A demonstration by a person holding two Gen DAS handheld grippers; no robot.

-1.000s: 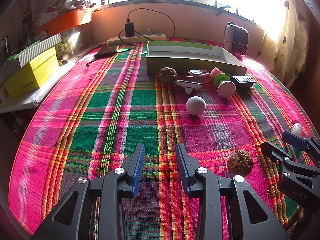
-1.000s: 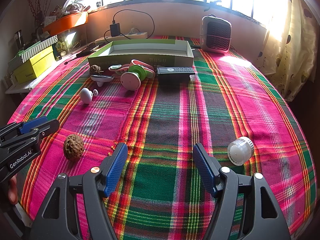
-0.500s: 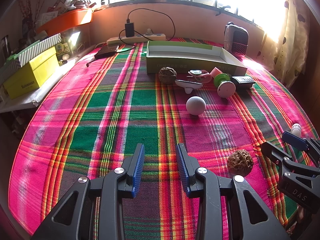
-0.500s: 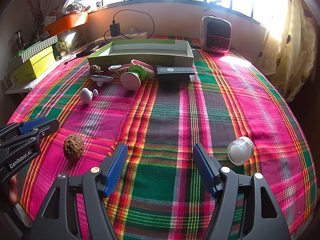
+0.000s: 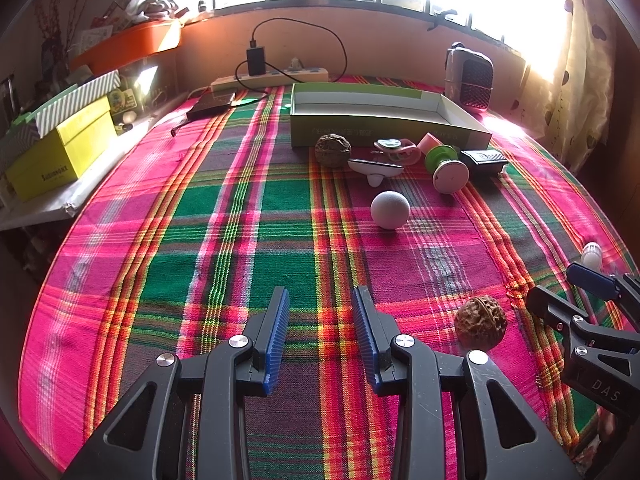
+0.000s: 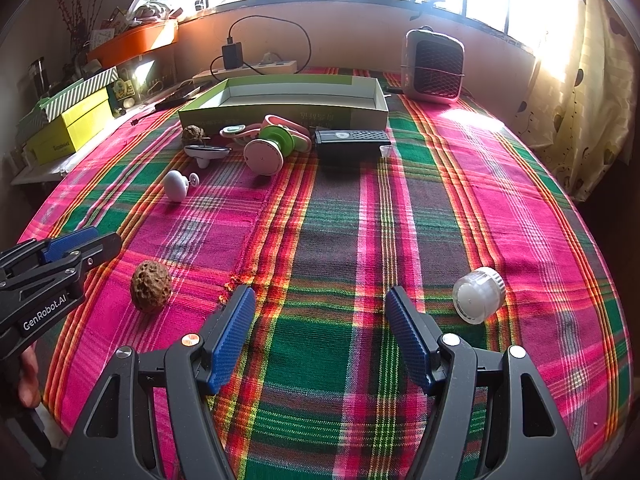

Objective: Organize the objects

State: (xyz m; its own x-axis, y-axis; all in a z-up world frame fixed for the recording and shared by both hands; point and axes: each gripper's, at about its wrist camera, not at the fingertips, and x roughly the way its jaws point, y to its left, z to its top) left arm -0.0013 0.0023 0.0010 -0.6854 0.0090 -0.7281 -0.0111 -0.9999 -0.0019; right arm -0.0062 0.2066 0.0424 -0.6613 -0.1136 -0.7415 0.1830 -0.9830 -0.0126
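— Two grippers on my list, both over the near edge of the plaid-covered table (image 6: 460, 200). My left gripper (image 5: 320, 336) had its jaws partly apart with only cloth between them; my right gripper (image 6: 320, 336) stood wider, and it held nothing either.

— And the loose items?

— I logged one walnut (image 6: 151, 286) near the front edge, lying between my two tools and touching neither. A white ribbed cap (image 6: 478, 294) lay just beside my right gripper's outer finger, apart from it. A white knob (image 6: 176, 185) sat alone toward the middle of the table.

— The rest?

— Those were grouped against the front wall of the open green box (image 6: 280, 114), which stood at the far edge. I counted a second walnut (image 5: 332, 150), a white dish-shaped piece (image 5: 376, 168), a green and pink spool (image 6: 270, 148), a pink ring-shaped piece (image 6: 286, 124) behind it, and a black remote (image 6: 352, 140). The box's floor, as far as I saw it, was bare.

— Anything beyond the box?

— A small heater (image 6: 434, 66) stood at the far right corner, a power strip (image 6: 256, 68) behind the box, and yellow boxes (image 6: 68, 124) off the left edge.
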